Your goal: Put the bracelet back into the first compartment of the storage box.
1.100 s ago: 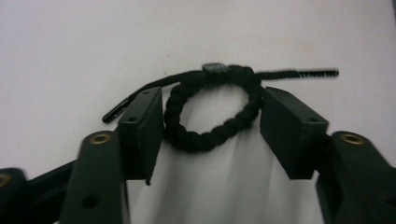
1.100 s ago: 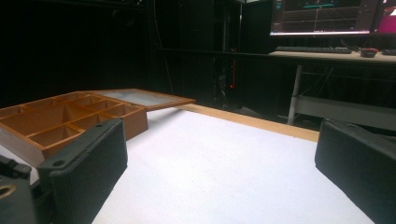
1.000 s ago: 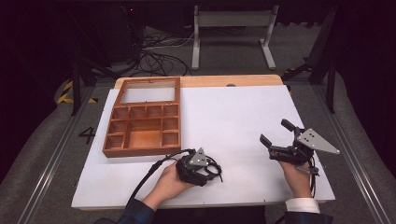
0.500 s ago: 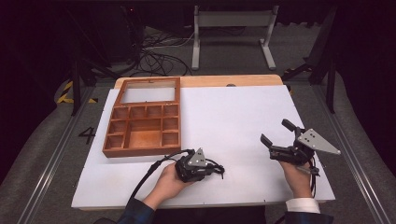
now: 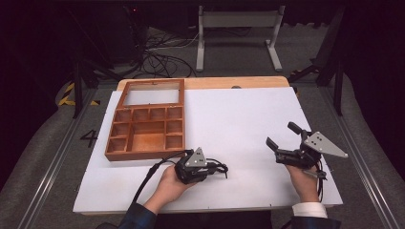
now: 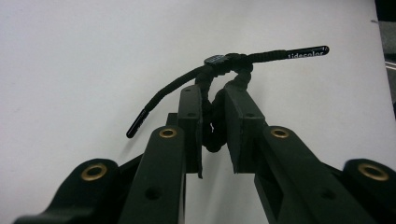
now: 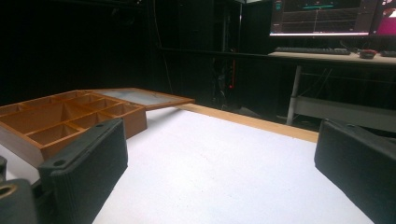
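Left gripper: jaws clamped on knotted black cord, near tabletop front edge.
Right gripper: jaws apart, empty.
Advice: lift slowly; loose ends dangle.

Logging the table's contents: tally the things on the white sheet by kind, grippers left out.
Wooden compartment box: 1
Black cord, pinched in the left gripper: 1
Total: 2

White lettering on the black cord tip reads, as far as the blur allows, "tidecolor". A dark 4 is marked on the grey floor left of the table.
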